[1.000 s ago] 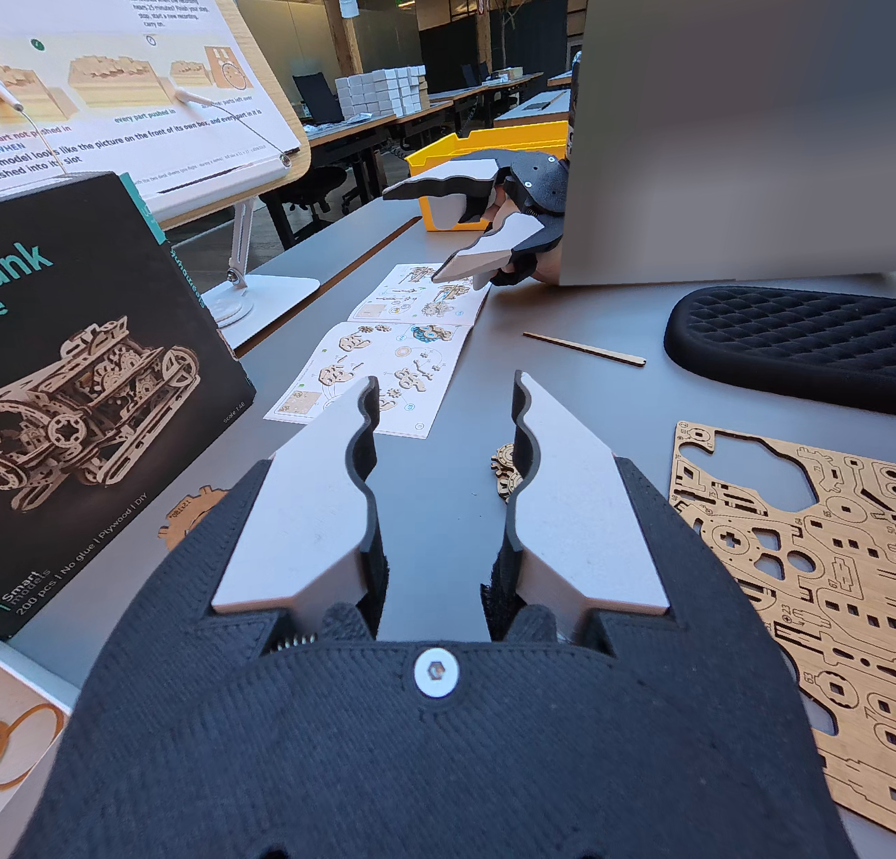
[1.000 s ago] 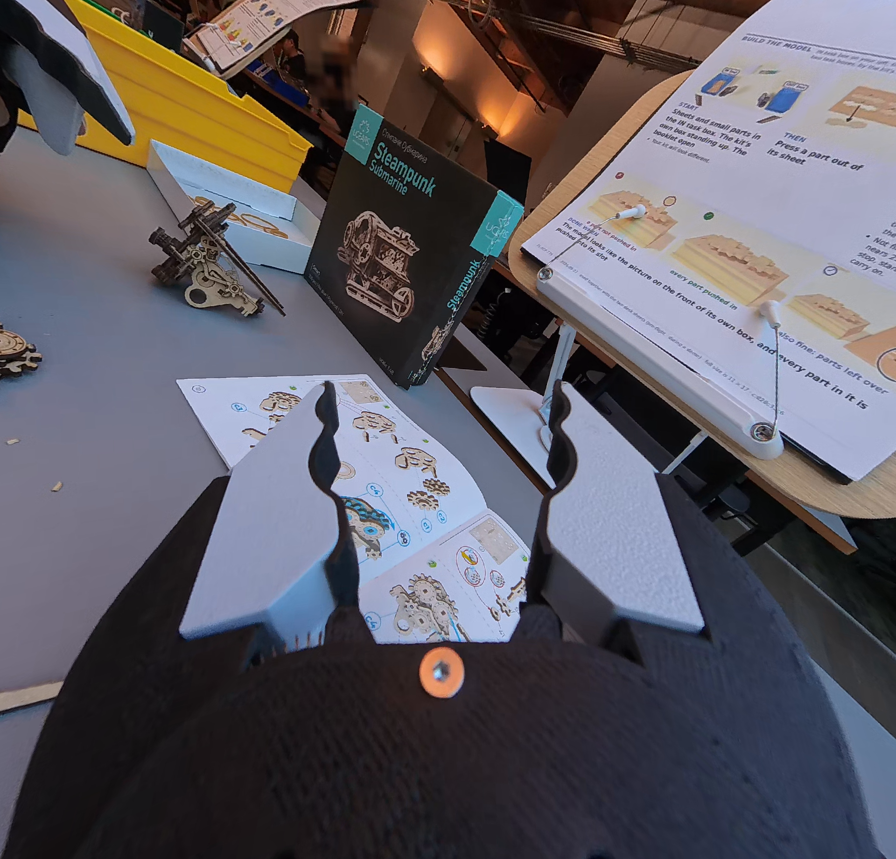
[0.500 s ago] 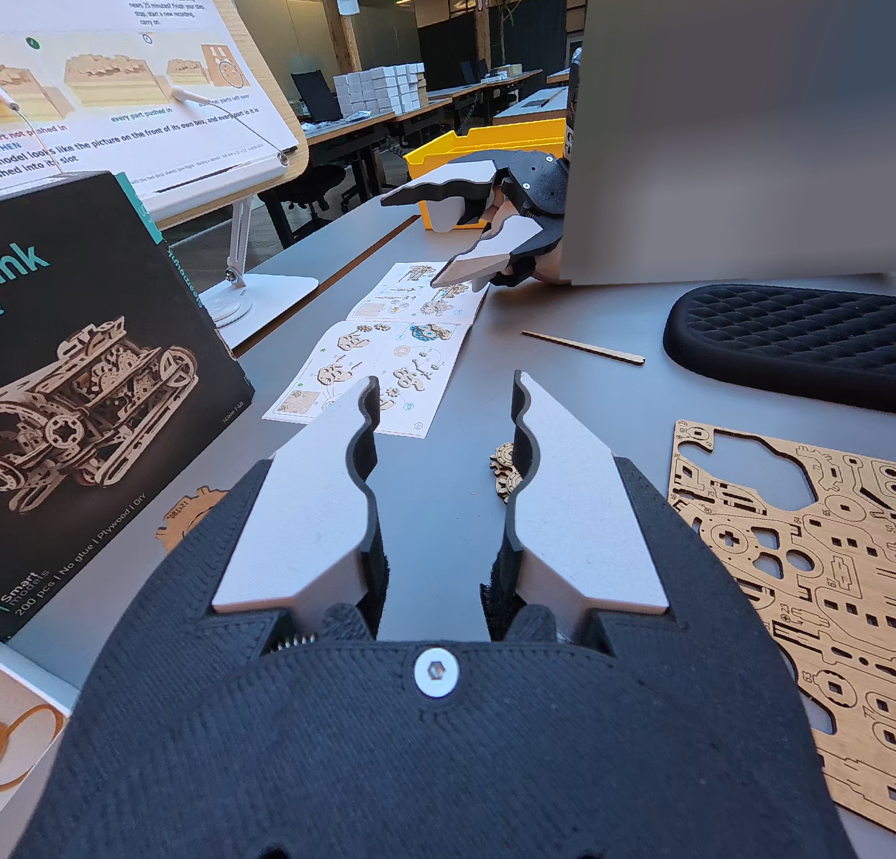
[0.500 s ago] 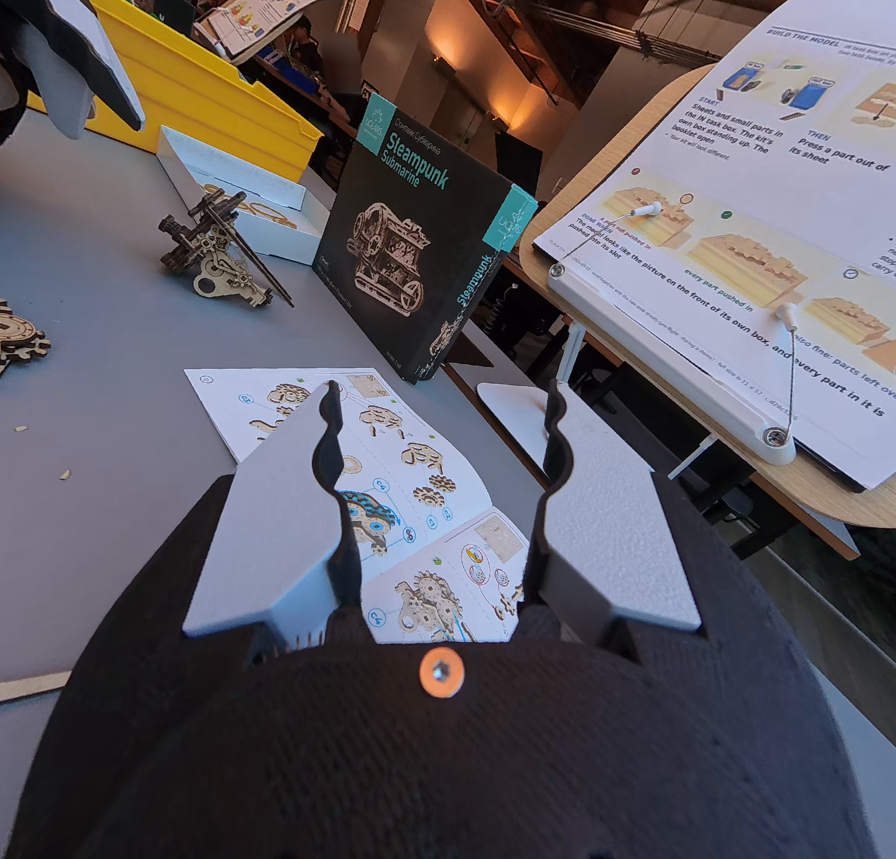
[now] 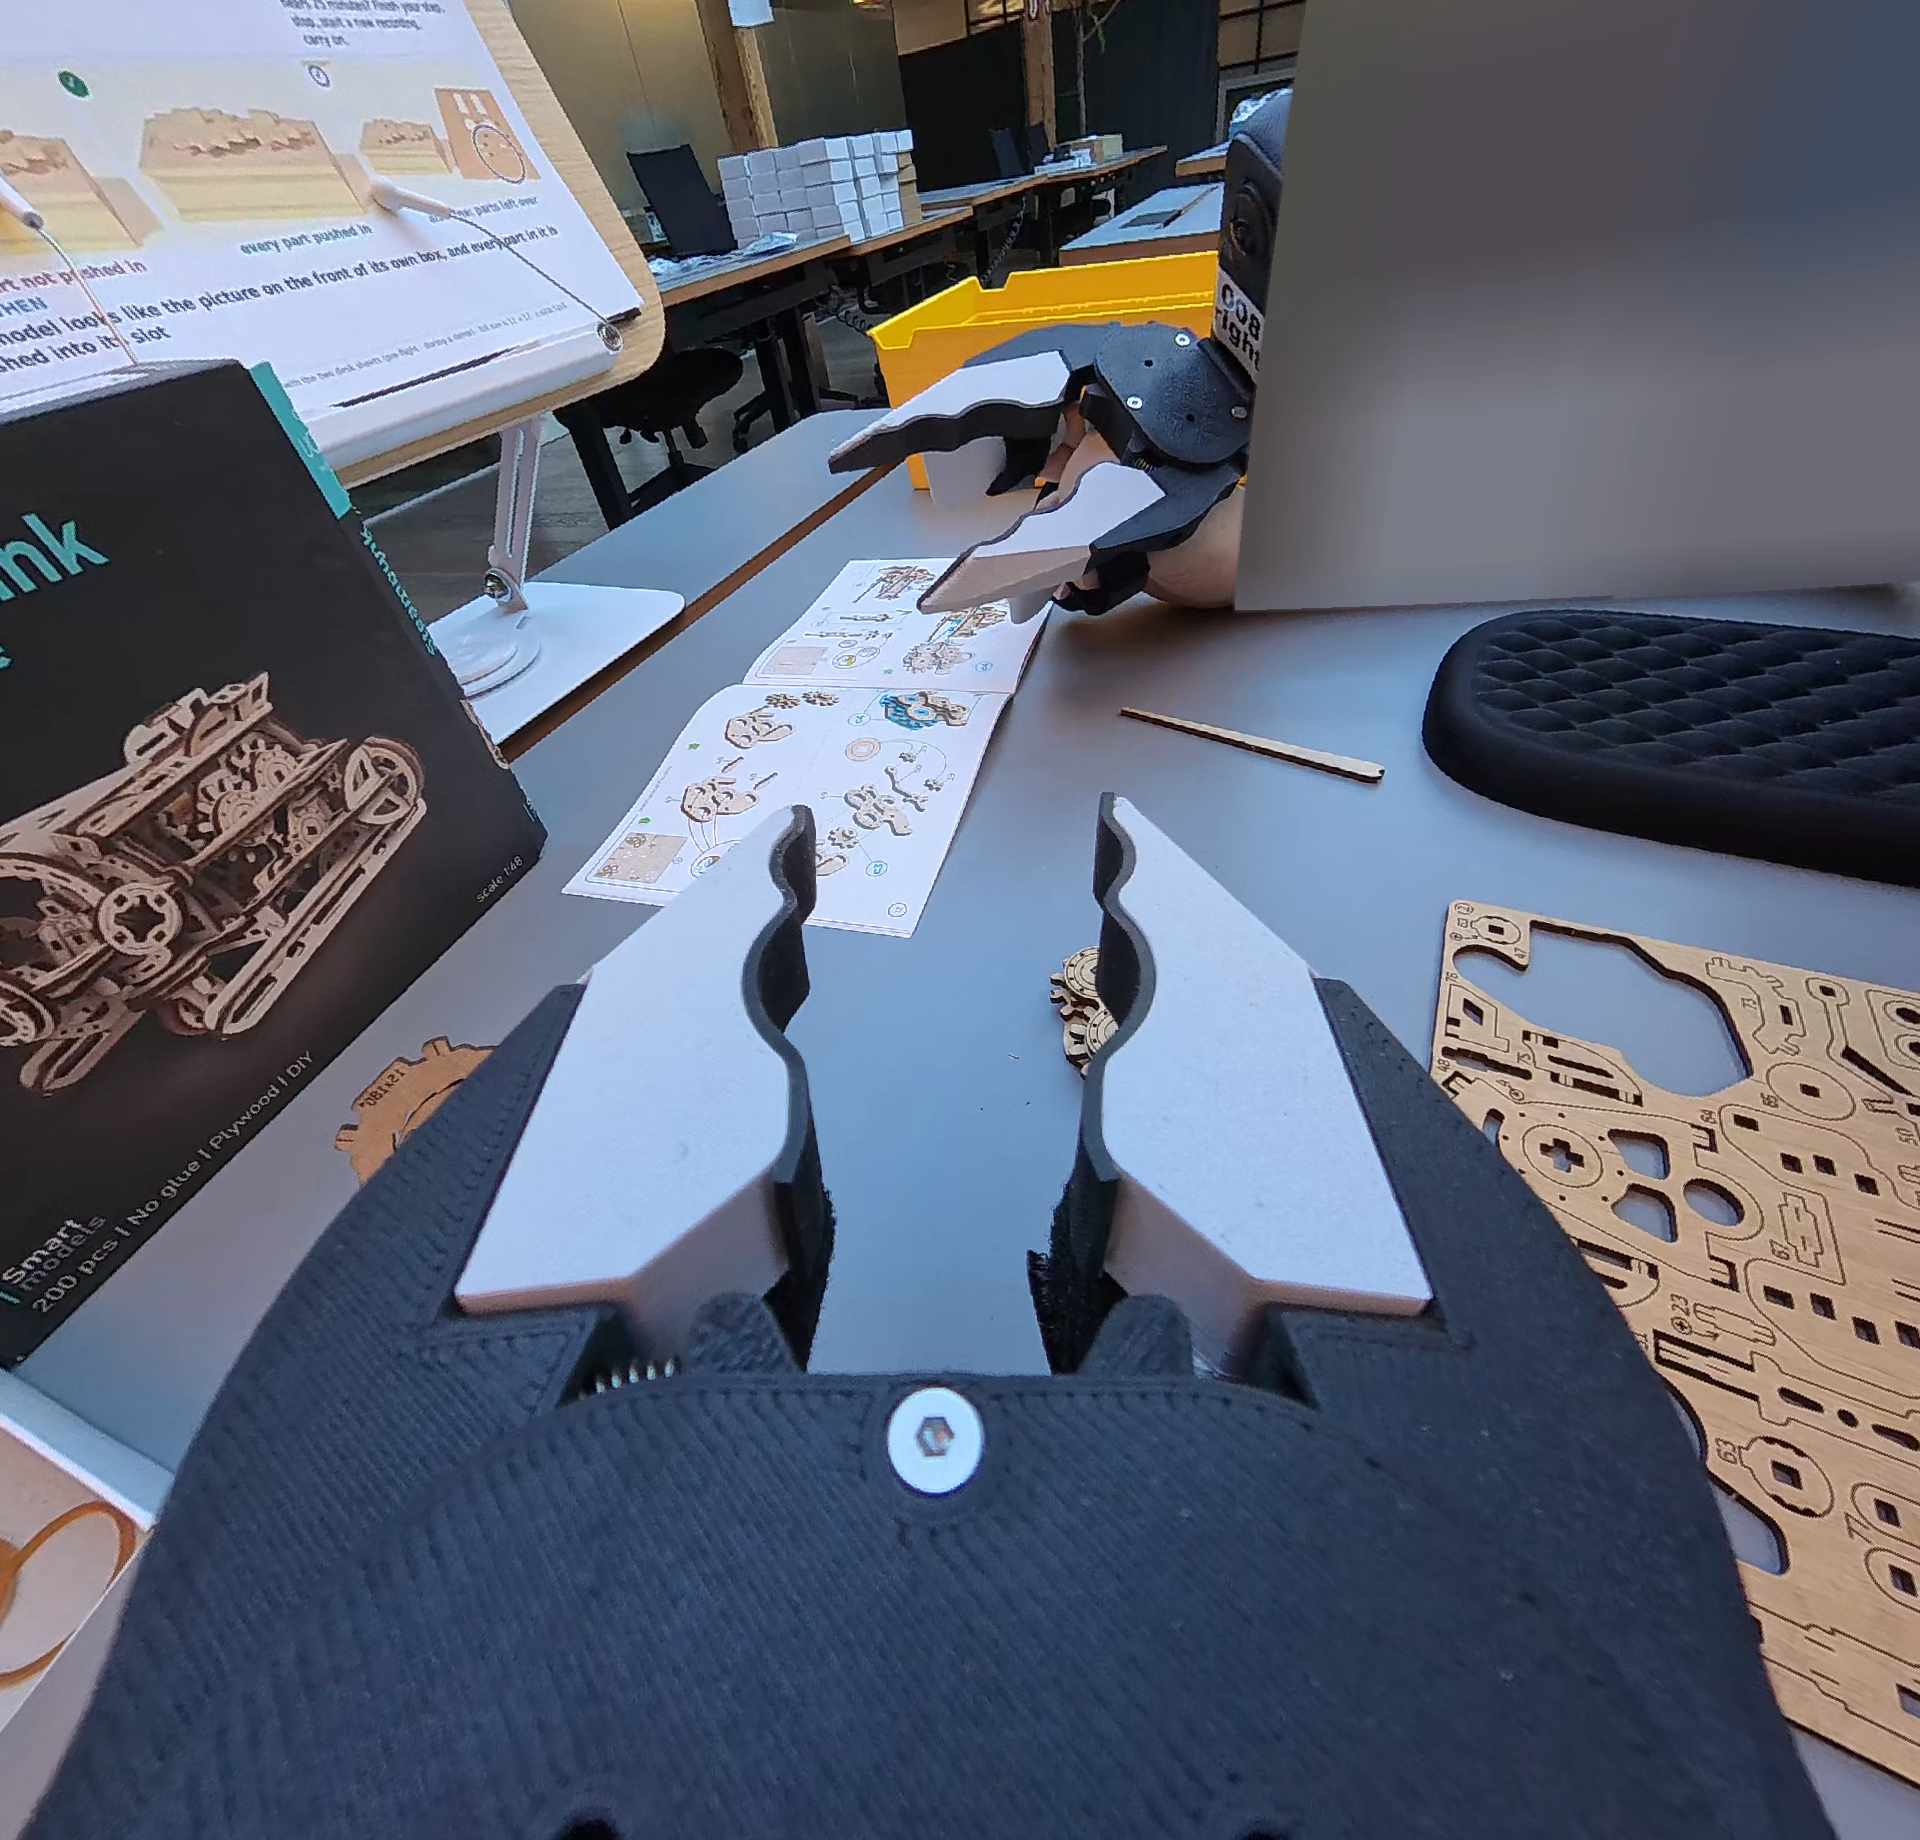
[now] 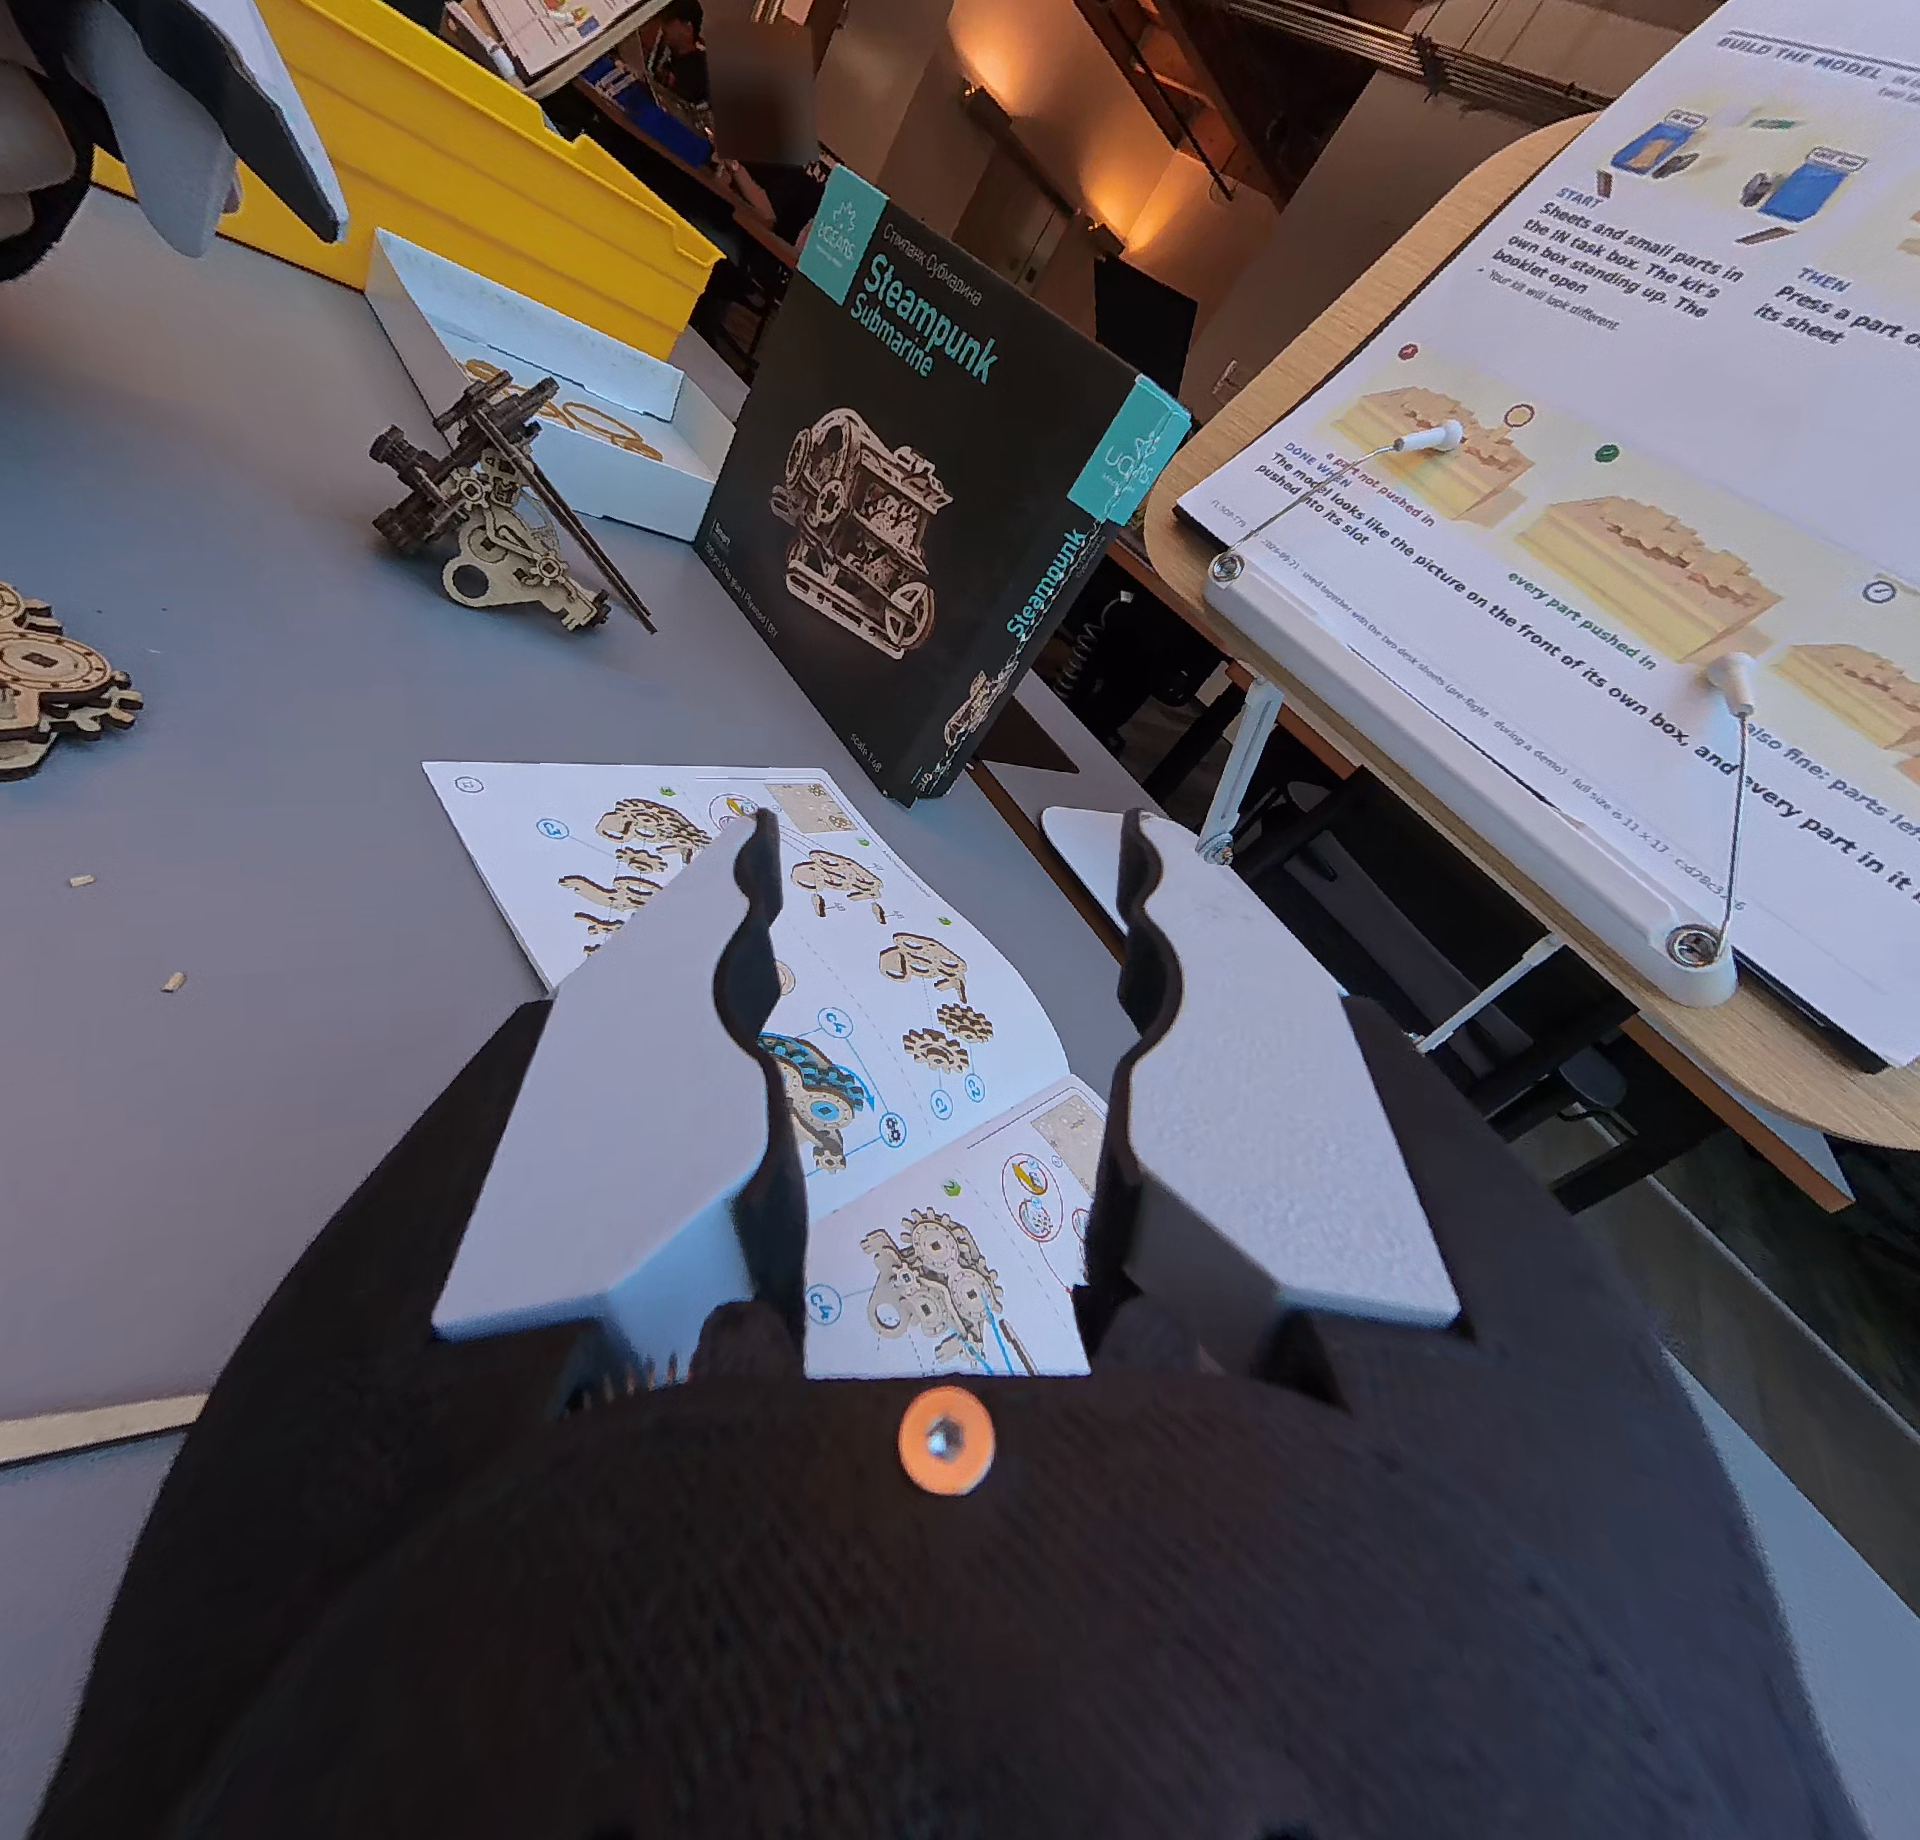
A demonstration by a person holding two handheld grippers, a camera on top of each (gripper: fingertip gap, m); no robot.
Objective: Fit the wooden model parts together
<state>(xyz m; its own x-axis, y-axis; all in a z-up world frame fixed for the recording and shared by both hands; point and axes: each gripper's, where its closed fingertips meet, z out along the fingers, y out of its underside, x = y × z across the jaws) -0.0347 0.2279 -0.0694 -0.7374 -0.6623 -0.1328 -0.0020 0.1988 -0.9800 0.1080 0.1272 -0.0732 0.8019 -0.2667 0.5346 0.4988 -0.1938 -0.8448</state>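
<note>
Grey table (image 5: 1299, 855) is my whole workspace here. Far left in the left wrist view there's a wooden reading stand with a printed instruction sheet (image 5: 270, 159), and just near of it the black cardboard kit box (image 5: 208, 834) standing upright. A yellow plastic bin (image 6: 468, 169) sits at the far edge. Near right in that left view lies the laser-cut plywood parts sheet (image 5: 1714, 1250), flat, with a black quilted pad (image 5: 1704, 720) beyond it. The open white instruction booklet (image 6: 831, 959) lies mid-table. My left gripper (image 5: 951, 845) hovers above bare table, jaws well apart, nothing in them. My right gripper (image 6: 945, 845) is over the booklet, same deal: spread wide and empty. The half-built wooden model assembly (image 6: 488, 523) stands left of the box in the right view, and a small wooden gear cluster (image 5: 1081, 1006) sits just beside my left gripper's right finger. A thin wooden stick (image 5: 1247, 746) lies near the pad.
</note>
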